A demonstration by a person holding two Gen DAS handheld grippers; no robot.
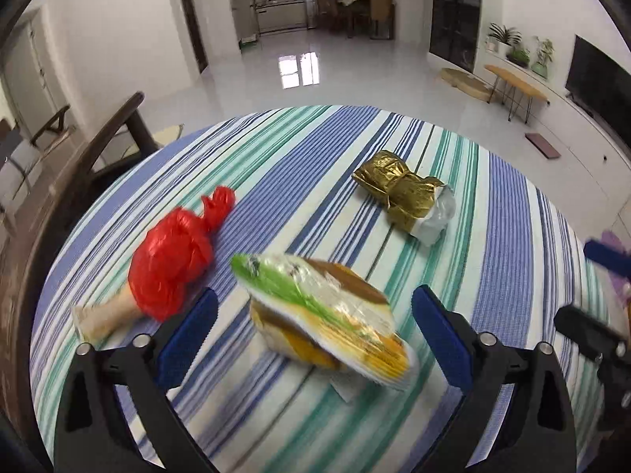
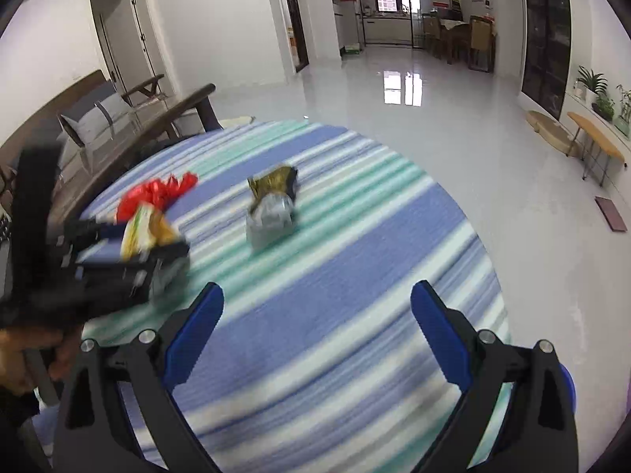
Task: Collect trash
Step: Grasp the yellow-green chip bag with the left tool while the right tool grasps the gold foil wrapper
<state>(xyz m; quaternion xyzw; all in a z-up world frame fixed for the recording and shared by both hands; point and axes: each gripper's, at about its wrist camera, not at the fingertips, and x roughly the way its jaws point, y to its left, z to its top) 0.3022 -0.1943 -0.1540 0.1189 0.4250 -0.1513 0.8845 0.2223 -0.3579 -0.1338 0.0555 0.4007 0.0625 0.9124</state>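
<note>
My left gripper [image 1: 315, 311] stands wide around the green-and-yellow snack packet [image 1: 323, 315], pads not yet touching. Red bag [image 1: 173, 260] beside it and gold wrapper [image 1: 402, 193] beyond remain uncollected; my right gripper [image 2: 317, 311] hangs open, empty.

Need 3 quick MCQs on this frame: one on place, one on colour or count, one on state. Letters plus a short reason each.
1. Where does the gold wrapper lie?
A. on the striped cloth
B. on the floor
C. in a gripper

2. What colour is the knotted bag?
A. blue
B. red
C. black

3. How does the left gripper stand at the snack packet?
A. shut on it
B. open, a finger on each side
C. away from it

Key: 1 A, it rests on the cloth, apart from the rest. 2 B, plainly red plastic. 3 B, cloth shows between each finger and the packet.
</note>
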